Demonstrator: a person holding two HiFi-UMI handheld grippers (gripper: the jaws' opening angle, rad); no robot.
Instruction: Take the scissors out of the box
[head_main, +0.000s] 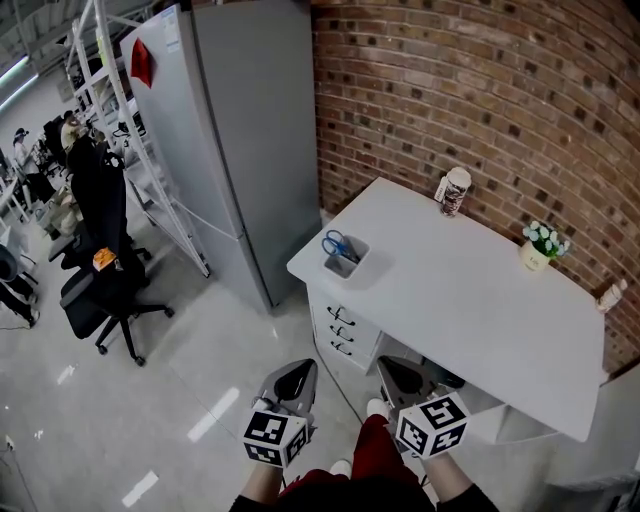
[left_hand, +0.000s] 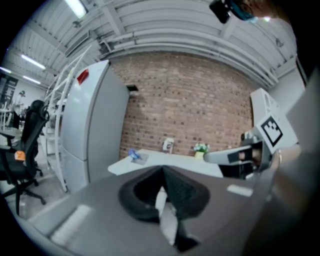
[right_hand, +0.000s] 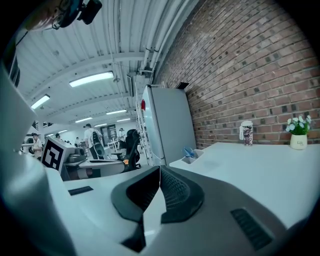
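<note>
Blue-handled scissors (head_main: 337, 244) stand in a small grey box (head_main: 347, 256) near the left corner of the white desk (head_main: 470, 300). The same scissors (left_hand: 132, 154) (right_hand: 188, 152) show far off in both gripper views, in the box (left_hand: 137, 159) (right_hand: 191, 158). My left gripper (head_main: 301, 366) and right gripper (head_main: 388, 364) hover side by side over the floor, short of the desk's front edge. Both are shut with nothing between the pads. The left gripper (left_hand: 162, 169) and right gripper (right_hand: 160, 169) point toward the desk.
On the desk stand a printed can (head_main: 454, 191) by the brick wall and a small pot of white flowers (head_main: 540, 247). Drawers (head_main: 342, 331) sit under the desk's left end. A grey fridge (head_main: 240, 130) stands left of the desk, with a black office chair (head_main: 105, 260) further left.
</note>
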